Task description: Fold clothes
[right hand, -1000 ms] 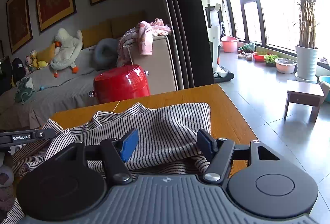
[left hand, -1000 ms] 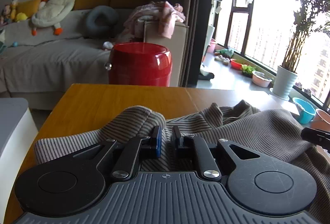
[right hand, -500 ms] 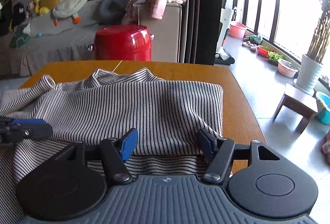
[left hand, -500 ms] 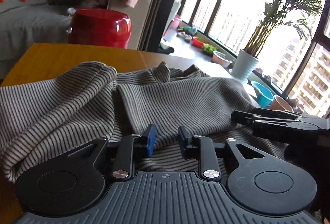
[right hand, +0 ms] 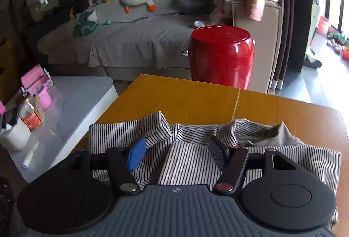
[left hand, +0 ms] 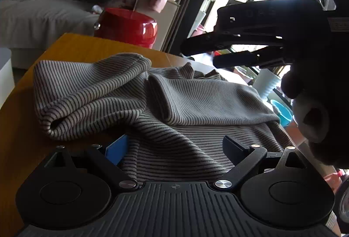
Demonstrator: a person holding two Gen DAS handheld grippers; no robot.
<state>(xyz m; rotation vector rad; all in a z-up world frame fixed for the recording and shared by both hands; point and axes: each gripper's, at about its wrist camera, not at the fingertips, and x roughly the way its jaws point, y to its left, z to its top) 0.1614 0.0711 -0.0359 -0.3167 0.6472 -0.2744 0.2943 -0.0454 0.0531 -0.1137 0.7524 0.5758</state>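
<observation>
The left gripper [left hand: 176, 147] has just been opening (nothing pinched) over the striped garment [left hand: 196, 106] on the desk [right hand: 185, 97]; the right gripper [right hand: 176, 155] hovers released.

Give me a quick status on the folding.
Left gripper jaws just opened, nothing pinched. Right gripper open above the striped top. Top lies part folded on the wooden table. Nothing in the way.

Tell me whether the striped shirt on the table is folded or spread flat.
Partly folded. The striped shirt has a sleeve doubled over its body, and its side is turned inward; folds remain rumpled on the table.
</observation>
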